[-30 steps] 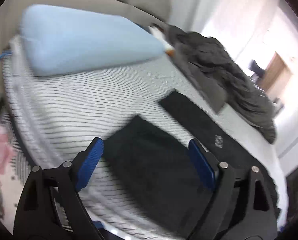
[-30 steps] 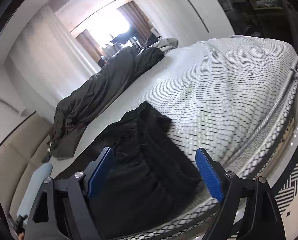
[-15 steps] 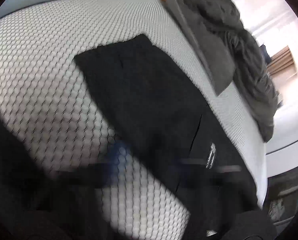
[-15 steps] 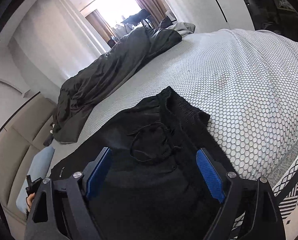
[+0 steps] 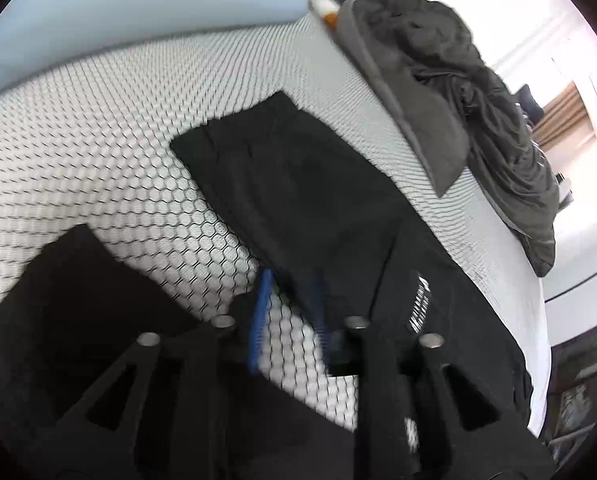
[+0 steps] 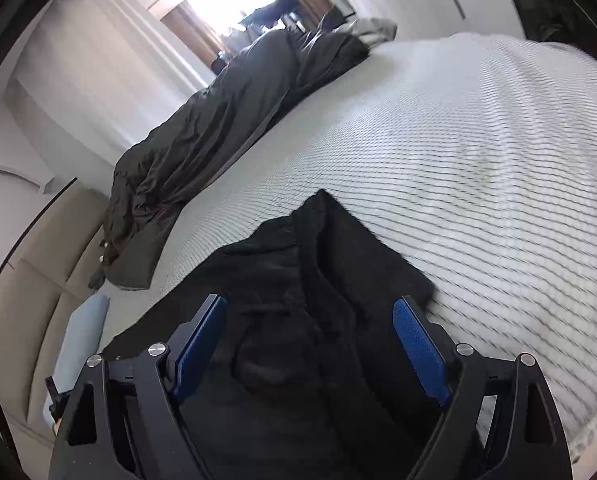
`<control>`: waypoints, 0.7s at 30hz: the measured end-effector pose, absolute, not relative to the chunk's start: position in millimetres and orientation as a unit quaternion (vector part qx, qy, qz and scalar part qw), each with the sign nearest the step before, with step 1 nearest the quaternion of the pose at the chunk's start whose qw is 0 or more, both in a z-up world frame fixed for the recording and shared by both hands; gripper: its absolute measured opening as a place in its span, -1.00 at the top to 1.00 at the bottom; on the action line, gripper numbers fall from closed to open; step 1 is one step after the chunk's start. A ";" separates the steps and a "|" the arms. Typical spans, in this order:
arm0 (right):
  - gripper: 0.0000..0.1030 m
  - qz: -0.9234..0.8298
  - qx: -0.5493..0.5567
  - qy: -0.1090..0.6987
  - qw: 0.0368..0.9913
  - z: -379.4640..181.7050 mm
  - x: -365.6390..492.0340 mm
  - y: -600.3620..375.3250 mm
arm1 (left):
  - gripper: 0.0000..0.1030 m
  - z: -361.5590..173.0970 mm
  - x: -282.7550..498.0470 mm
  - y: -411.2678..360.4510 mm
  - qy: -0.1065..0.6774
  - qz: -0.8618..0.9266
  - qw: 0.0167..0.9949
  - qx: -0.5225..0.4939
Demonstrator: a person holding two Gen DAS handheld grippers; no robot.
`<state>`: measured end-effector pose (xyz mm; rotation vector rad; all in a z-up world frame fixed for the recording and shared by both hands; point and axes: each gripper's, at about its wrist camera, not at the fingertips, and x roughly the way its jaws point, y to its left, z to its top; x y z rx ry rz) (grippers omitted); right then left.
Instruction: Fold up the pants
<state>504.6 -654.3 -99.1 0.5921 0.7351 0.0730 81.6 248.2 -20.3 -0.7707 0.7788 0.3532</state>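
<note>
Now, line by line:
Pants: the black pants (image 5: 322,200) lie flat on the bed (image 5: 98,140), one leg running up and away in the left wrist view, its hem end squared off on the honeycomb-patterned cover; a white printed label (image 5: 420,300) shows on the cloth to the right.
Waist end: in the right wrist view the pants (image 6: 298,300) bunch into dark folds, with the waistband edge rising to a point on the cover.
Left gripper: the left gripper (image 5: 288,312) sits low over the edge of the pant leg, blurred; its jaws have just been opening after a full close and now stand narrowly apart. Bed cover shows in the gap between the blue pads (image 5: 260,312), with the cloth edge at the tips; whether the cloth is pinched I cannot tell.
Right gripper: the right gripper (image 6: 310,344) hangs above the bunched waist with jaws spread wide, blue pads (image 6: 416,352) clear of the fabric, gripping nothing.
Bedding: a dark grey duvet (image 5: 458,100) lies heaped along the far side of the bed.
Pillow: a pale blue pillow (image 5: 138,4) lies beyond the hem end.
</note>
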 end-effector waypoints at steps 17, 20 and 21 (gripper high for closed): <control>0.60 -0.047 0.210 0.432 0.876 -115.5 640.9 -649.4 | -0.50 10.5 -57.1 255.3 0.335 0.205 0.861 -0.324; 0.39 -0.040 0.252 0.400 0.880 -99.9 608.3 -663.1 | -0.50 2.3 -64.6 262.6 0.330 0.198 0.863 -0.329; 0.07 -0.030 0.257 0.380 0.888 -91.6 588.7 -665.1 | -0.50 2.0 -69.0 263.6 0.328 0.198 0.864 -0.326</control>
